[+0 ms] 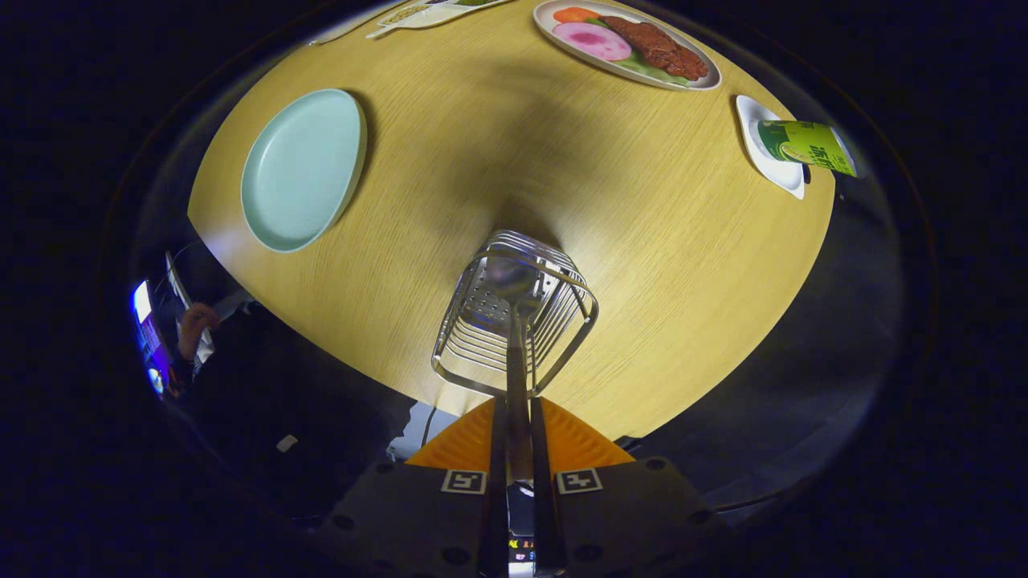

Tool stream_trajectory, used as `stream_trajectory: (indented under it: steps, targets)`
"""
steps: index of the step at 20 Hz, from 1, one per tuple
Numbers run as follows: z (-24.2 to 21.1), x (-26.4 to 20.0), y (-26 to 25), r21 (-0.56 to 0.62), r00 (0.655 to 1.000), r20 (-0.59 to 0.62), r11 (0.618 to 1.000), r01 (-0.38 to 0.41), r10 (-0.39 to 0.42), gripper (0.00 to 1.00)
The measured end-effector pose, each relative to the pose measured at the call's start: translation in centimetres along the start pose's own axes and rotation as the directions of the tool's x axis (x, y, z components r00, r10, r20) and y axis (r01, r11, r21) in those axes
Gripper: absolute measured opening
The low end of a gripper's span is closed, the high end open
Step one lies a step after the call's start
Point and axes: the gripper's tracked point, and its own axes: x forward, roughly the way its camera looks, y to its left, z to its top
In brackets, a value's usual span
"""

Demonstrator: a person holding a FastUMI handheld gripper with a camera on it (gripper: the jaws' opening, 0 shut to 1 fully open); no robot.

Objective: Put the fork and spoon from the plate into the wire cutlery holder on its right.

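Observation:
My gripper [518,401] is shut on the thin handle of a metal utensil [516,353] that points straight ahead and down into the wire cutlery holder [562,321]. The utensil's head sits inside the holder's basket; it looks rounded like a spoon's, but it is blurred and I cannot tell for sure. The holder stands on the wooden table [642,241] close to its near edge, just beyond my fingertips. The pale green plate [301,168] lies to the left of the holder with nothing on it.
At the far side of the table lies an oval plate of food [626,44]. To the right, a green can [807,144] lies on a small white dish [775,164]. A person's hand [193,325] shows off the table's left edge.

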Motion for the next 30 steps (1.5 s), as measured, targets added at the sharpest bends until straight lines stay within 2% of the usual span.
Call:
stream_trajectory:
  steps: [2,4,5,8,10,13,15,16,19,22,23,26,30]
  targets:
    - [0.1,-1.0,0.1,0.01,0.995,0.103,1.0,-0.008,0.007,0.18]
    - [0.1,-2.5,0.0,0.029,0.971,0.239,0.999,-0.019,0.011,0.23]
    - [-0.2,-3.1,0.0,0.047,0.954,0.301,0.999,-0.018,0.003,0.24]
    - [-0.8,-5.0,0.1,0.119,0.881,0.47,0.993,-0.012,-0.046,0.42]
    - [-0.1,-6.6,-0.6,0.181,0.786,0.609,0.983,-0.013,-0.101,0.54]
    - [0.3,-10.7,-1.9,0.303,0.606,0.762,0.953,-0.023,-0.228,0.58]
    - [0.6,-14.0,-1.4,0.356,0.475,0.829,0.933,-0.04,-0.296,0.6]
    - [0.4,-15.5,-1.1,0.372,0.421,0.847,0.928,-0.03,-0.325,0.61]
    - [0.3,-19.0,0.3,0.405,0.283,0.876,0.914,0.012,-0.391,0.64]
    - [0.9,-22.0,2.5,0.411,0.155,0.898,0.911,0.043,-0.412,0.66]
    - [1.2,-22.4,3.1,0.413,0.13,0.899,0.909,0.056,-0.417,0.66]
    - [1.9,-23.1,4.4,0.42,0.096,0.899,0.904,0.081,-0.426,0.66]
    - [2.3,-22.9,5.0,0.434,0.094,0.893,0.898,0.075,-0.44,0.66]
